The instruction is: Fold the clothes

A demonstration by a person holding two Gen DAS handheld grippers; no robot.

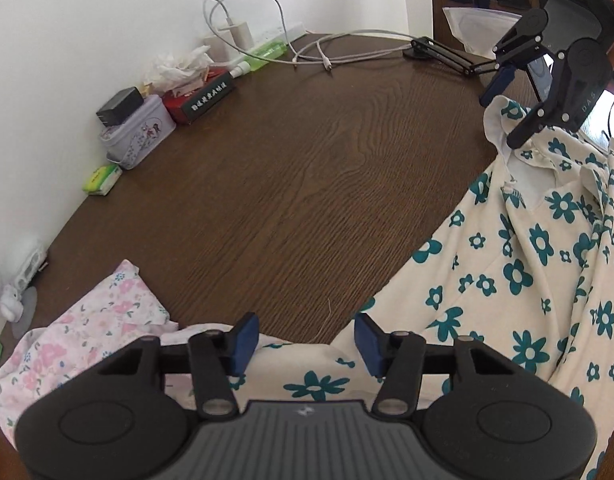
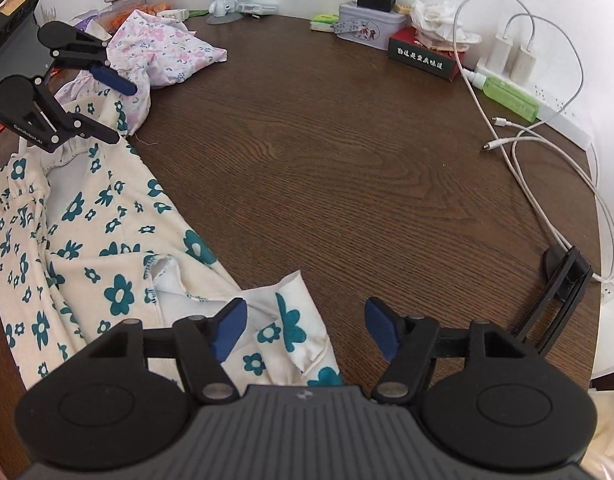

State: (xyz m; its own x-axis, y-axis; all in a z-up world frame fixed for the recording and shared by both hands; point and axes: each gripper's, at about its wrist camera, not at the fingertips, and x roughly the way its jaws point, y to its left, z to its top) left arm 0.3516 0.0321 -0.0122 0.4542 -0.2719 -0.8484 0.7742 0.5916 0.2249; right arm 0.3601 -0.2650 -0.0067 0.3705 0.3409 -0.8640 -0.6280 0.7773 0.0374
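Observation:
A cream garment with teal flowers (image 1: 507, 280) (image 2: 87, 240) lies spread over the near side of a dark wooden table (image 1: 287, 160) (image 2: 347, 160). My left gripper (image 1: 307, 344) (image 2: 117, 108) stands open over the garment's ruffled edge, its blue pads apart on either side of the cloth. My right gripper (image 2: 307, 326) (image 1: 507, 114) is open too, straddling a turned-up corner of the same garment without pressing it. A crumpled pink floral garment (image 1: 87, 332) (image 2: 167, 48) lies beside the left gripper.
Along the wall stand a flowered tin box (image 1: 139, 136) (image 2: 367, 28), a red and black box (image 1: 203, 96) (image 2: 423, 58), a green bottle (image 2: 507, 94) and chargers with white cables (image 1: 327, 48) (image 2: 547, 152). A black stand (image 2: 563, 276) sits at the table's edge.

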